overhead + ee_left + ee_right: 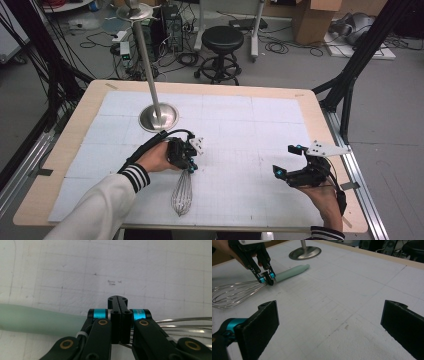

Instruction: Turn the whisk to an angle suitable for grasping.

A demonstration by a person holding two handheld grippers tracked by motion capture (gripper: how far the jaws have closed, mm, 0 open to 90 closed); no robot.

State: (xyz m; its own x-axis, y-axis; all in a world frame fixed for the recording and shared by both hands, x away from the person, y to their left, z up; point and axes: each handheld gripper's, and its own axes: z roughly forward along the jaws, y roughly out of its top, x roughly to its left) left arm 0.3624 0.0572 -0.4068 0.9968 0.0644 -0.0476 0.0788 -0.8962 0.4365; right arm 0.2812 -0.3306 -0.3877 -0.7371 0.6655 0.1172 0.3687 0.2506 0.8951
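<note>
1. The whisk [249, 288], lying flat on the white mat [240, 130], is pinched at its neck by the left gripper [191, 165]
2. The right gripper [286, 161] is held with jaws spread wide, well apart from it

Readable text, labels, brands, numbers, signs: none that you can make out.

One item to note: in your left gripper view, a small handwritten pencil mark [111, 282] in two short lines stands on the white gridded mat [150, 270], just above the closed jaw tips. It is too faint and too small for you to read a single letter or digit.

The mat carries only its ruled grid lines, with no printed figures along them that you can read.
</note>
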